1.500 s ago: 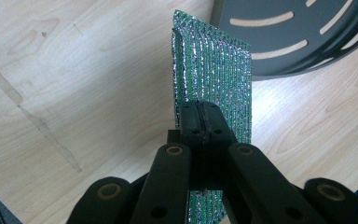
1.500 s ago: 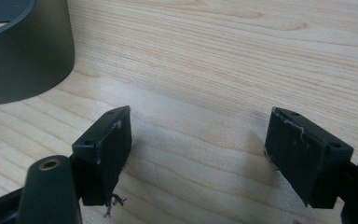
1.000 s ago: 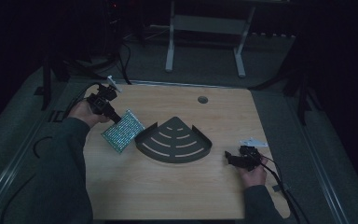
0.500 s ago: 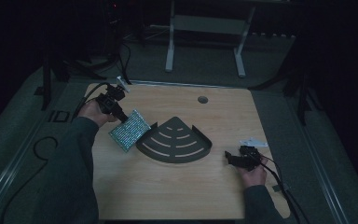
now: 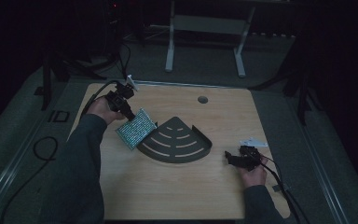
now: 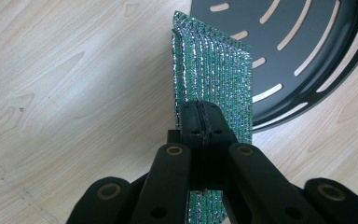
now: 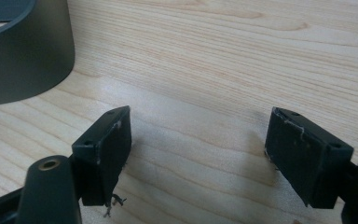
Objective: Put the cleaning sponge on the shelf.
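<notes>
Nearest the person, the right gripper [image 5: 240, 157] rests on the pale wooden table [image 5: 177, 196] with jaws wide apart and empty. Farther off, the left gripper [image 6: 200, 122] is clamped on the glittery green rectangular sponge cloth [image 6: 214, 79], held on edge. Its long axis points toward the dark slotted quarter-round metal shelf tray [image 5: 177, 142] just beyond.

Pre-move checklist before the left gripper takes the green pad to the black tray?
1. Left gripper shut on the green glitter pad: ok, jaws clamp its near edge.
2. Pad off the table: cannot tell; it hangs tilted, low corner close to the wood.
3. Pad beside the slotted black corner tray: ok, its edge sits at the tray's left rim in the high view.
4. Tray floor free: ok, nothing lies on the slots.
5. Right gripper out of the way: ok, jaws open, holding nothing, resting to the right of the tray.
6. Left cable free of the pad: ok.
</notes>
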